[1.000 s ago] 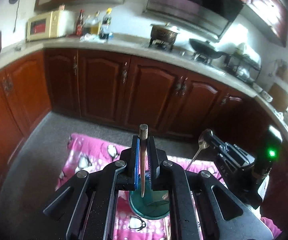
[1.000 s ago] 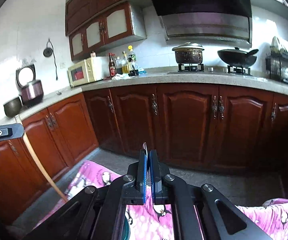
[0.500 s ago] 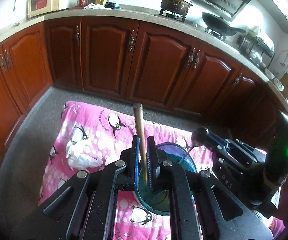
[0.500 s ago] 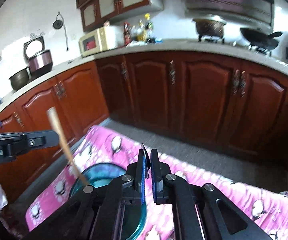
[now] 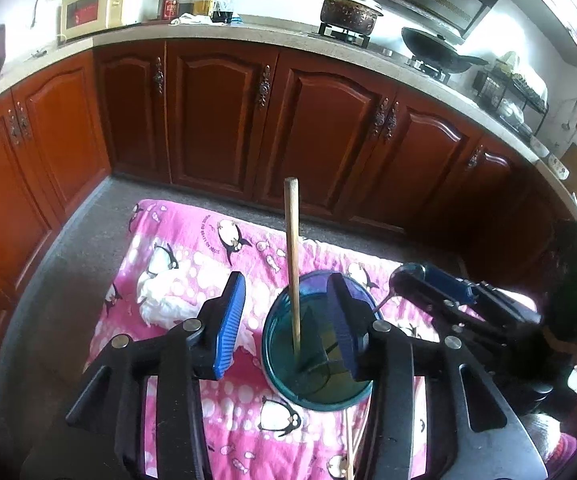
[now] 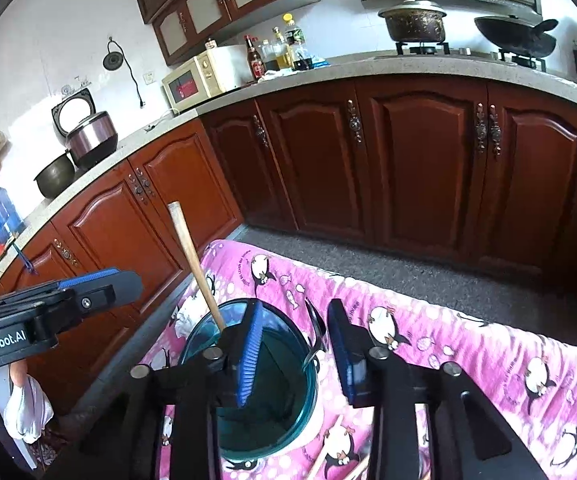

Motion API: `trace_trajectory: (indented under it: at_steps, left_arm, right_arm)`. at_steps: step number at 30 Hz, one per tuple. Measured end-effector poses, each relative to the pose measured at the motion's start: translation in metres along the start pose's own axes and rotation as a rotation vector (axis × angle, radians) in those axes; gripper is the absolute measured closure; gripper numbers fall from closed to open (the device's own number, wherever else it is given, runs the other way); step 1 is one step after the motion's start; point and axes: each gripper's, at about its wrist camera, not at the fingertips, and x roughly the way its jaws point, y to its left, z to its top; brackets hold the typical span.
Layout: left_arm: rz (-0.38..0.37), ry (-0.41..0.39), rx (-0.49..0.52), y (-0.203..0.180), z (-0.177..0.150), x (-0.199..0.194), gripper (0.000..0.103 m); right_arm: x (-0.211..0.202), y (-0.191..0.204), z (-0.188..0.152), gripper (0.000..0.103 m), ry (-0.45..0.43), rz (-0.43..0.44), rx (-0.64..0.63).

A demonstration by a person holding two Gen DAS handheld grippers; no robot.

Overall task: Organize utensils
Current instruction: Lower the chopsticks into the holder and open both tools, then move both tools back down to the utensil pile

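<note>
A teal cup (image 5: 320,404) (image 6: 264,446) stands on the pink penguin cloth (image 5: 192,248) (image 6: 448,328). A wooden-handled utensil (image 5: 293,260) (image 6: 196,264) leans upright in it, its lower end inside. My left gripper (image 5: 286,320) (image 6: 120,280) hangs over the cup with jaws opening; the wooden handle rises between the pads untouched. My right gripper (image 6: 294,344) (image 5: 420,280) is over the cup's right rim, its jaws opening too. A metal spoon (image 5: 402,276) shows at its fingertips, handle slanting down into the cup; no pad presses it in the right wrist view.
Loose wooden chopsticks (image 5: 348,440) (image 6: 328,456) lie on the cloth near the cup's front. Dark red cabinets (image 5: 216,120) and a grey floor (image 5: 68,248) ring the cloth. The counter holds a microwave (image 5: 100,2), bottles, a pot and a wok.
Both grippers sank toward the cup. The left jaws were shut on the wooden handle and have let it go; it now stands in the cup. The right jaws have parted as well.
</note>
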Motion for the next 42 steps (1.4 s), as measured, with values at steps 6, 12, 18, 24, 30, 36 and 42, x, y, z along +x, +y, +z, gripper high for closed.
trace_trajectory:
  at_steps: [6, 12, 18, 24, 30, 36, 42]
  left_arm:
    - [0.019, -0.014, 0.034, -0.013, -0.017, -0.012, 0.06]
    - [0.02, -0.037, 0.071, -0.029, -0.033, -0.027, 0.054]
    - [-0.009, -0.045, 0.104, -0.044, -0.046, -0.039, 0.052]
    - [-0.07, -0.023, 0.074, -0.043, -0.061, -0.042, 0.052]
    - [-0.08, 0.017, 0.067, -0.042, -0.083, -0.037, 0.052]
    - [-0.093, 0.088, 0.059, -0.04, -0.114, -0.016, 0.052]
    - [-0.121, 0.176, 0.086, -0.05, -0.153, 0.016, 0.052]
  right_arm:
    - [-0.03, 0.002, -0.013, 0.066, -0.005, -0.023, 0.016]
    - [-0.06, 0.002, -0.028, 0.062, -0.019, -0.048, 0.024]
    - [-0.089, -0.01, -0.05, 0.06, -0.019, -0.076, 0.054]
    - [-0.113, -0.032, -0.077, 0.06, 0.003, -0.124, 0.083]
    - [-0.107, -0.064, -0.108, 0.06, 0.074, -0.155, 0.15]
    - [-0.071, -0.097, -0.139, 0.063, 0.177, -0.139, 0.263]
    - [-0.049, -0.111, -0.15, 0.072, 0.206, -0.059, 0.37]
